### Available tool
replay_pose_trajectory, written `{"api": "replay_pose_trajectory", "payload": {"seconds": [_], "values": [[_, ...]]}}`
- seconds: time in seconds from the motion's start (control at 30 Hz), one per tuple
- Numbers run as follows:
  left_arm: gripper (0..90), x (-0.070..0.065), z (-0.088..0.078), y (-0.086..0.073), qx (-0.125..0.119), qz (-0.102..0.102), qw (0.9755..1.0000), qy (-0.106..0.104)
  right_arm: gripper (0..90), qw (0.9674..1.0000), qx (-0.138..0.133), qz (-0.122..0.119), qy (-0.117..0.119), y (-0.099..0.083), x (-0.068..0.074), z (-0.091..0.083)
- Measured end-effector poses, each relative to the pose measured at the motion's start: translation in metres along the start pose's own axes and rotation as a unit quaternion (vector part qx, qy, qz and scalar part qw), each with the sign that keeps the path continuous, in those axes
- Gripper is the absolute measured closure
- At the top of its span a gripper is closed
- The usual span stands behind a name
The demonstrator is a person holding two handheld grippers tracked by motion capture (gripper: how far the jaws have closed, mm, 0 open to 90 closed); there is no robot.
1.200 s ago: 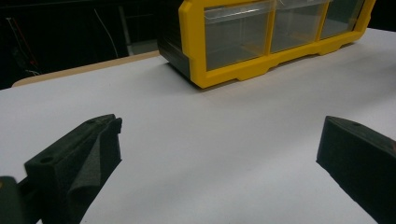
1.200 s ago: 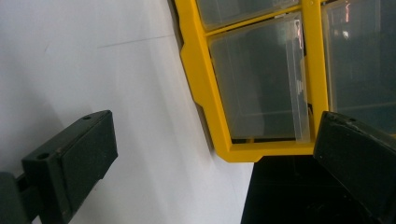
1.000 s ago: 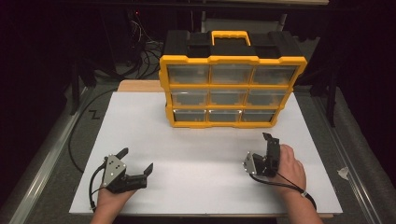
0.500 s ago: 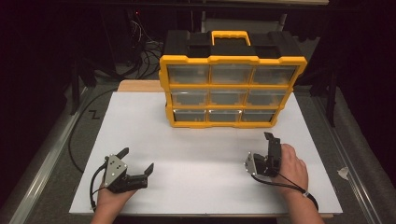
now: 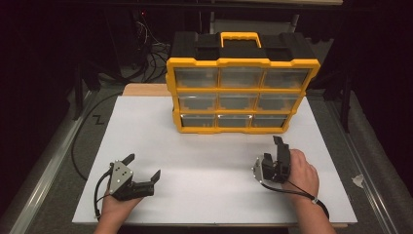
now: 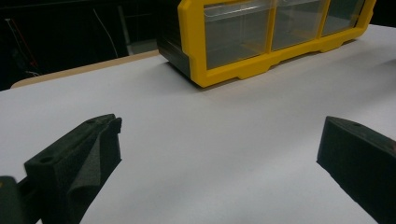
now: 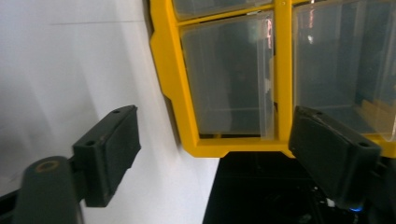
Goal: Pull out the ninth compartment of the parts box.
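While the yellow drawer box (image 5: 242, 83) stood at upper centre, untouched, the left gripper (image 5: 143, 170) lay spread at lower left; the right gripper (image 5: 277, 152), empty at lower right, had just been narrowing. Reaching a drawer likely came next.

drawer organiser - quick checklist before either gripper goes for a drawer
1. Drawer organiser upright on the white board: ok.
2. All nine clear drawers look pushed in: ok.
3. Left gripper jaws open, nothing between them: ok.
4. Right gripper jaws apart and empty, though they have just been closing: ok.
5. Right gripper aimed at the organiser, turned on its side, not touching it: ok.
6. What the drawers hold: cannot tell.
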State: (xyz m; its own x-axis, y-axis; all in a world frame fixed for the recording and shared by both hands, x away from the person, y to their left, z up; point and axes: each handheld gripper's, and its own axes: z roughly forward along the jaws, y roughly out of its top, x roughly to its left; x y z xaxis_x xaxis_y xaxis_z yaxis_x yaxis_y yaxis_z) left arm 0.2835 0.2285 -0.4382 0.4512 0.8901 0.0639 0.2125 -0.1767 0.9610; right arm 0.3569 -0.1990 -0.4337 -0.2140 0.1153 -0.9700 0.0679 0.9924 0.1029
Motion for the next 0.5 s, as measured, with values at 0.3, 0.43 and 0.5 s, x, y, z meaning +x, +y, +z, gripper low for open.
{"api": "replay_pose_trajectory", "payload": {"seconds": [0.3, 0.43, 0.5], "values": [[0.2, -0.001, 0.001, 0.0, -0.003, 0.002, 1.0, 0.0, 31.8, 0.9996, 0.009, 0.003, -0.028, 0.001, -0.008, 0.006], [0.1, -0.002, 0.001, 0.0, 0.001, 0.006, 1.0, -0.001, 34.9, 0.999, 0.011, 0.005, -0.042, 0.001, -0.015, 0.008], [0.2, -0.003, 0.001, -0.001, 0.003, 0.01, 0.9999, -0.001, 36.8, 0.9986, 0.01, 0.005, -0.052, 0.002, -0.018, 0.01]]}}
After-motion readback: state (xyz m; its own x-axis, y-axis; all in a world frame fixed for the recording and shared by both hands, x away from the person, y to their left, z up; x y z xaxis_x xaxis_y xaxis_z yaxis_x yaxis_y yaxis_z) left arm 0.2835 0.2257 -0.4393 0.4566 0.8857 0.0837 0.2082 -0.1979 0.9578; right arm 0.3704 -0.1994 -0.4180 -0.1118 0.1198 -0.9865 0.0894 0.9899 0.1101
